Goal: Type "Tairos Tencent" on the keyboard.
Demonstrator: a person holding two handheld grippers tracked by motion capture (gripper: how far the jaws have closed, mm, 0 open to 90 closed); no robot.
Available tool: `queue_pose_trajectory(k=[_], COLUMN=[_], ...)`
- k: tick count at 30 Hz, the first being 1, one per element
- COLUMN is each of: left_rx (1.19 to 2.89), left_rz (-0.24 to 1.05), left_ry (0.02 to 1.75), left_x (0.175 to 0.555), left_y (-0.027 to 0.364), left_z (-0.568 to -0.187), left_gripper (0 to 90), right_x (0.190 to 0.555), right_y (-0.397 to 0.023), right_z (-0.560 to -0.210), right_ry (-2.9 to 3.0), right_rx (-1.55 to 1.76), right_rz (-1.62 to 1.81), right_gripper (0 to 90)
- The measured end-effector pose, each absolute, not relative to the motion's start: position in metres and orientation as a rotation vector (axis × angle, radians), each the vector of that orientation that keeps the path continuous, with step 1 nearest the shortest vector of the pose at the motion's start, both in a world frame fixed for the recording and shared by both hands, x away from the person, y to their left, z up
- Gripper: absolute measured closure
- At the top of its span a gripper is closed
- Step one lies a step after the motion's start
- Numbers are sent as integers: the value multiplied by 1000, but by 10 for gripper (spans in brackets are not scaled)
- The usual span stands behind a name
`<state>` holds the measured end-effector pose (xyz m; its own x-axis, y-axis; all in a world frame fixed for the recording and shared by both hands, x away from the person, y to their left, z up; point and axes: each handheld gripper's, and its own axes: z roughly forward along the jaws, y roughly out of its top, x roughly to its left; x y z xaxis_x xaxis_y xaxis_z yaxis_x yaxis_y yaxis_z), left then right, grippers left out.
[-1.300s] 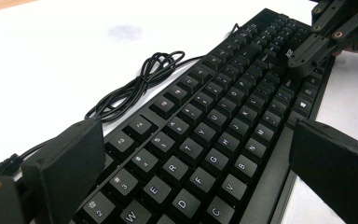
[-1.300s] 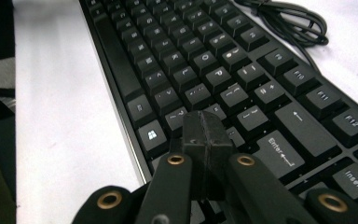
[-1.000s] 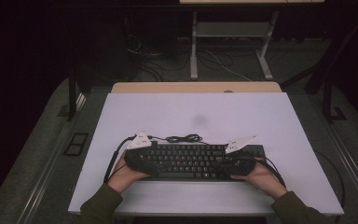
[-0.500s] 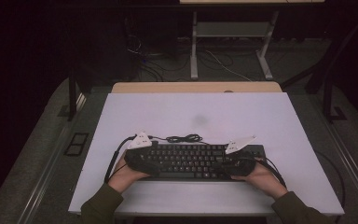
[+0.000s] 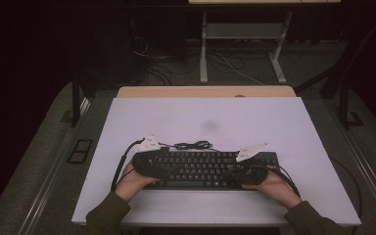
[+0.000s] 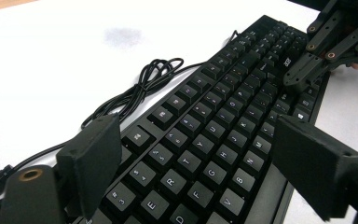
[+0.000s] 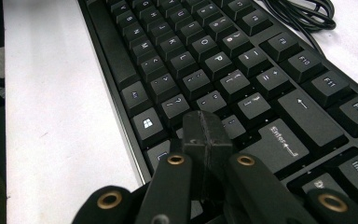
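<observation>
A black keyboard (image 5: 203,169) lies on the white table (image 5: 225,122), near its front edge and about in the middle between the left and right edges. Its black cable (image 5: 192,145) is coiled just behind it.

The left gripper (image 6: 200,163) is over the left end of the keyboard. Its jaws stand apart on both sides of the keys, and they have just been closing a little; the pads do not press on anything.

The right gripper (image 7: 205,128) is over the right end. Its jaws are together, with the tip down at the keys beside the Enter key (image 7: 284,140).
</observation>
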<state>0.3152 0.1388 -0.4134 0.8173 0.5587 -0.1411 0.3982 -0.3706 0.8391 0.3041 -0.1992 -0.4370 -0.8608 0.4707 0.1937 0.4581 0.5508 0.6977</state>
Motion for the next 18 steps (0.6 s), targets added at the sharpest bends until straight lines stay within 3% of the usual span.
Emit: queue_pose_trajectory(k=[10,18], left_rx=[2018,2046], left_rz=[178,156], left_ry=[703,698], left_x=[321,328], left_y=[132,124], left_z=[-414,-416], left_gripper=[286,521], right_x=[304,304], right_y=[-199,-199], right_z=[-437,-437], right_ry=[2752,2753], right_rx=[820,825], right_rz=[1230,1228], right_gripper=[891,892])
